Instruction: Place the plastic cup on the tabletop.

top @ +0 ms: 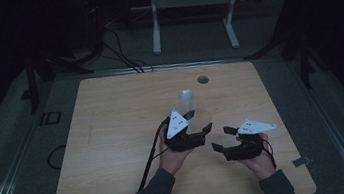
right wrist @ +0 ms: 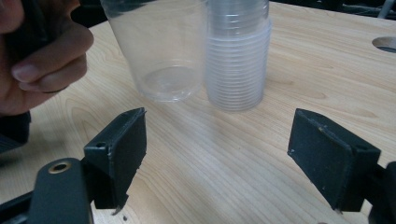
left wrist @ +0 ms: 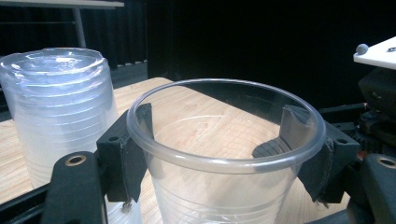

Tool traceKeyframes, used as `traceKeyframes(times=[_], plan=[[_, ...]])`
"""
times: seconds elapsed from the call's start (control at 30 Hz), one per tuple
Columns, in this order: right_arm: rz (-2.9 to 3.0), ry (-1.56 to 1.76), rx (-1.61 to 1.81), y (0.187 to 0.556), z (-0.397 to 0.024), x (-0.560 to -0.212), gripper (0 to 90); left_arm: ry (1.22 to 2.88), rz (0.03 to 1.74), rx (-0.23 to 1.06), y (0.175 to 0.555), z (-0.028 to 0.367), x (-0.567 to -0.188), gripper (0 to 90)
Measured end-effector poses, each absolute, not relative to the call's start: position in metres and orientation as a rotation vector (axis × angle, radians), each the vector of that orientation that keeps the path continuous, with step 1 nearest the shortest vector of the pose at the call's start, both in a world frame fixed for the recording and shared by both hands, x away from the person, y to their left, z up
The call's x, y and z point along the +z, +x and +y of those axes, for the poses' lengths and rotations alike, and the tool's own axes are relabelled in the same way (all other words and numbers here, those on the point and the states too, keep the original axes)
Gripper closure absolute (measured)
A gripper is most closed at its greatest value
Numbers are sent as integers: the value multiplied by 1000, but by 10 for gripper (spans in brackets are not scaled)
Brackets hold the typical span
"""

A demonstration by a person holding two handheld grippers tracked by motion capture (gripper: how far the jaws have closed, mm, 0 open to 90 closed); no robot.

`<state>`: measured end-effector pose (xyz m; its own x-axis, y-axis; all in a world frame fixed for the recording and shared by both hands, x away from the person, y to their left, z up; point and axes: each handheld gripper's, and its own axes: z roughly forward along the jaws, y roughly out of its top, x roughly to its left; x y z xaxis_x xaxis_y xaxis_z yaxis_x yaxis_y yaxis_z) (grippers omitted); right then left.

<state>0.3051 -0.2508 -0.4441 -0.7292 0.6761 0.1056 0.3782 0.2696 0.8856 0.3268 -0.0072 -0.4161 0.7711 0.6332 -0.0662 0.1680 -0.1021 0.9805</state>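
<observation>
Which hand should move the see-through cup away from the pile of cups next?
Left, probably. The left gripper already clamps the clear cup just under its rim, beside the stack of cups. The right gripper is open with nothing between its pads, back from both.

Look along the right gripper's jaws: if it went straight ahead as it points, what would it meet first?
Probably the single clear cup held by the left gripper, or the upside-down cup stack beside it; depth is unclear. The right gripper is open.

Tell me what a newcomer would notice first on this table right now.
Probably the clear plastic cup near the table's middle, upright and clamped at its rim by the left gripper. Just behind it stands an upside-down stack of clear cups. To its right, the right gripper is open with nothing between its jaws.
</observation>
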Motion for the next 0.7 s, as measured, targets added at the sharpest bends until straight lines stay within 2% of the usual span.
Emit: traceKeyframes(times=[0.7], plan=[[2214, 1028, 1471, 306, -267, -448, 195, 1643, 639, 435, 334, -17, -424, 271]])
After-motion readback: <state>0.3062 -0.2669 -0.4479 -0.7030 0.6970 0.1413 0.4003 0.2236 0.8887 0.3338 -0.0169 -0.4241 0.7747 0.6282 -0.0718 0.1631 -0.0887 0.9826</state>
